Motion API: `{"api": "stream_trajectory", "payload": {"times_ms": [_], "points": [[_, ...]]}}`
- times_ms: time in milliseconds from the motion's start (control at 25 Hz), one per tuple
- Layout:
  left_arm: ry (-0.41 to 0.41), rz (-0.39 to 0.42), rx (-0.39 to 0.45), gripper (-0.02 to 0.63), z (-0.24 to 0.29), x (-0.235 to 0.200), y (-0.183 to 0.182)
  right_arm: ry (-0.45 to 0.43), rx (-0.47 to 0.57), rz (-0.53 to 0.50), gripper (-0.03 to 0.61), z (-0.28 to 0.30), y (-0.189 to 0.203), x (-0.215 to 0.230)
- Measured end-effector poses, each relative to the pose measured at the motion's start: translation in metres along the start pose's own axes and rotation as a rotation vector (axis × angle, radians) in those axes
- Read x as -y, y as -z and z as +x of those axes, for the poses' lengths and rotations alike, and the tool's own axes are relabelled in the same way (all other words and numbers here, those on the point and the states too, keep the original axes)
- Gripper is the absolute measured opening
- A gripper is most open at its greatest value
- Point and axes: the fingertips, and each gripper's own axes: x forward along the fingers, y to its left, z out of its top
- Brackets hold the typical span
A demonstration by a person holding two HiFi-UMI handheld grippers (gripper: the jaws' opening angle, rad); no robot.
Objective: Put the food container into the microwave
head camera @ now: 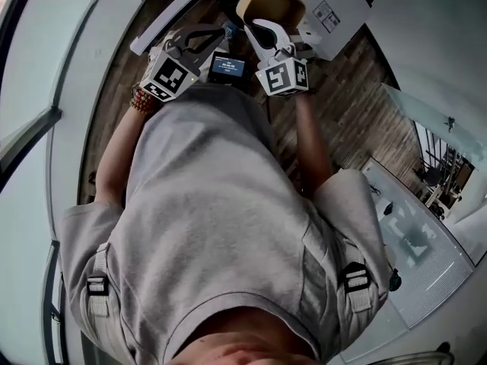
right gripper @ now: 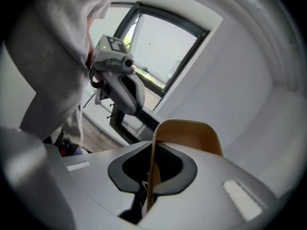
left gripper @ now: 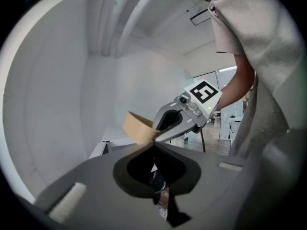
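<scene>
A person in a loose grey T-shirt (head camera: 213, 226), seen from directly above, fills most of the head view, with both forearms reaching forward and a gripper in each hand. Under them is a dark wooden floor (head camera: 342, 120), with pale walls and white furniture around its edges. To the person's right stands a glass-topped table (head camera: 426, 257). The right gripper view shows a large window with a dark frame (right gripper: 163, 47) behind the hands. The right gripper (head camera: 260, 29), with a black-and-white marker cube on its body, is held up ahead of the chest and points away from the person. Its two jaws are clamped onto one side wall of the food container (head camera: 270, 4), a tan, empty, open-topped tub with rounded corners. The container is up in the air in front of the person, held only by that gripper and resting on nothing; the thin wall runs straight down between the dark pads. The left gripper (head camera: 222, 30) is just beside it, apart from the container, its jaws closed together with nothing between them. Between the two grippers and lower down sits a small dark screen (head camera: 227, 67) with a blue glow. A beaded bracelet (head camera: 139, 99) circles the left wrist.
</scene>
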Motion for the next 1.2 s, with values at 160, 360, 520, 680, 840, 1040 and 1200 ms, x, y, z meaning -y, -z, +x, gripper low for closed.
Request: {"api": "stream_trajectory", "payload": {"times_ms": [160,360,520,680,840,1040,1200], "points": [[-0.004,0.012,-0.005,0.002,0.005,-0.007,-0.003,-0.134,-0.012,-0.078,0.027,0.018,0.009,-0.019],[0.007,-0.018,-0.025,0.002,0.013,-0.005,0.003,-0.230,-0.008,-0.088,0.026,0.038,0.023,-0.038],[0.032,-0.024,-0.046,0.002,0.012,0.004,0.010,-0.275,-0.016,-0.104,0.025,0.048,0.032,-0.052],[0.040,-0.030,-0.054,0.002,0.015,0.010,0.016,-0.298,-0.022,-0.098,0.025,0.056,0.046,-0.066],[0.051,-0.037,-0.060,0.002,0.016,0.018,0.023,-0.319,-0.038,-0.083,0.025,0.061,0.060,-0.078],[0.068,-0.033,-0.070,0.002,0.016,0.026,0.026,-0.365,-0.061,-0.100,0.025,0.064,0.072,-0.095],[0.067,-0.034,-0.070,0.002,0.019,0.026,0.024,-0.391,-0.080,-0.104,0.025,0.067,0.082,-0.100]]}}
